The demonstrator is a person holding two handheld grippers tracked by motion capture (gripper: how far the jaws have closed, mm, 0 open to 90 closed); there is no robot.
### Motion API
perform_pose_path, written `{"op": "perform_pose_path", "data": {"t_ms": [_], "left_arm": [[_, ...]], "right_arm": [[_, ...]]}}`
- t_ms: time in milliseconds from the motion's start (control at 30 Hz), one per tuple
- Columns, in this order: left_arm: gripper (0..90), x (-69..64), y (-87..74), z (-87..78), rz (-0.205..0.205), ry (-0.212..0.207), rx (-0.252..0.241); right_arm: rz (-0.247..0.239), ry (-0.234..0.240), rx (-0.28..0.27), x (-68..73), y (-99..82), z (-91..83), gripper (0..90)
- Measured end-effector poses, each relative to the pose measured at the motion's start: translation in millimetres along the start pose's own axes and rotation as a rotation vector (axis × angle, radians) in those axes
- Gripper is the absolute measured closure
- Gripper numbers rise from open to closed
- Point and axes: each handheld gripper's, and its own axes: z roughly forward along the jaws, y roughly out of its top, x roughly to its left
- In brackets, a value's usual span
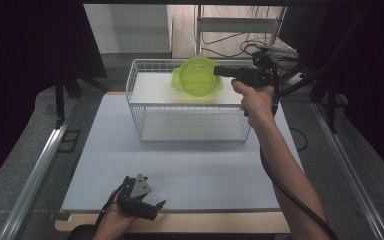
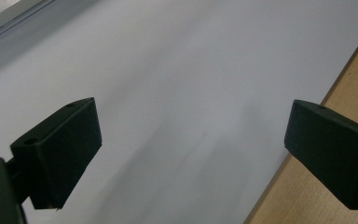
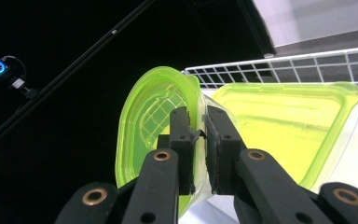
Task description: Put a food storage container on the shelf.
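Observation:
A lime-green translucent lid is held up on edge over the back of a white wire basket. My right gripper comes in from the right, shut on the lid's rim. In the right gripper view the jaws pinch the rim of the round-cornered lid, and a matching green container lies just behind it inside the basket. My left gripper rests at the table's front edge, open, with nothing between its jaws.
The basket stands at the back middle of a pale grey table sheet. A wooden border runs along the sheet's front edge. Metal rails flank the table, and cables and a stand sit behind the basket.

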Motion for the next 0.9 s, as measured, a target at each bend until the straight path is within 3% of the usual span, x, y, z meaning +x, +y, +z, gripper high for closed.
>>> {"op": "perform_pose_path", "data": {"t_ms": [500, 900], "left_arm": [[3.0, 2.2, 0.0, -1.9, -0.013, -0.006, -0.016], [2.9, 2.3, -0.2, -1.6, -0.011, 0.0, -0.012]], "right_arm": [[-0.001, -0.087, -0.015, -7.1, 15.9, 17.2, 81.8], [0.006, -0.109, -0.008, -10.2, 20.2, 27.5, 81.6]]}}
